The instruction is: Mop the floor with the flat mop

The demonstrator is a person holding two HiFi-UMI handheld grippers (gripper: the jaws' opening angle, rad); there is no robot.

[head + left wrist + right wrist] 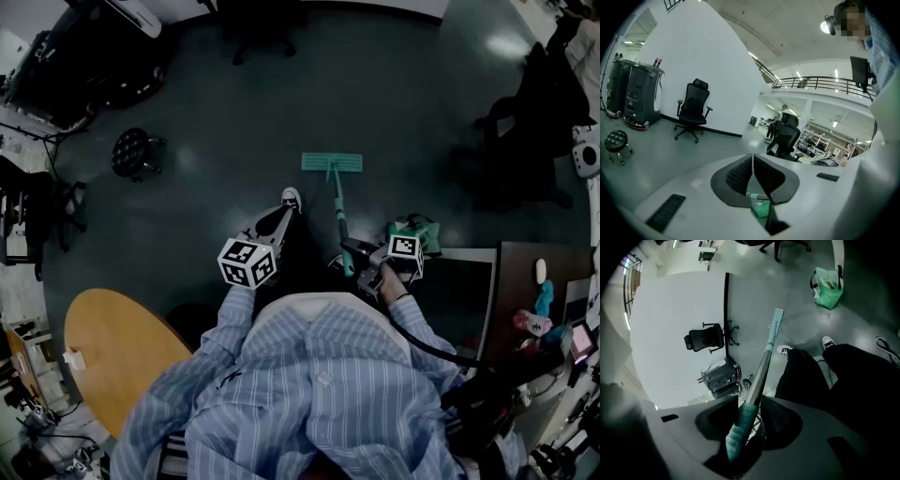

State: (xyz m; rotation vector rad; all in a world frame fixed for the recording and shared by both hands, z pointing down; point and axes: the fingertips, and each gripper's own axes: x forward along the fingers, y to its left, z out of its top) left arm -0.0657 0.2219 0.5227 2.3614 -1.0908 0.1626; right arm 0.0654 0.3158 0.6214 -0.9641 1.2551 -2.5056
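Note:
The flat mop's teal head lies flat on the dark floor ahead of the person's feet. Its handle slopes back to my right gripper. In the right gripper view the gripper is shut on the handle's teal grip, and the pole runs up to the mop head. My left gripper is held in front of the person's left leg, away from the mop. In its own view the left gripper is shut, its pads meeting with nothing between them.
A green bag stands on the floor by the right gripper, next to a desk. A round wooden table is at the near left. A black stool and office chairs stand around the open floor.

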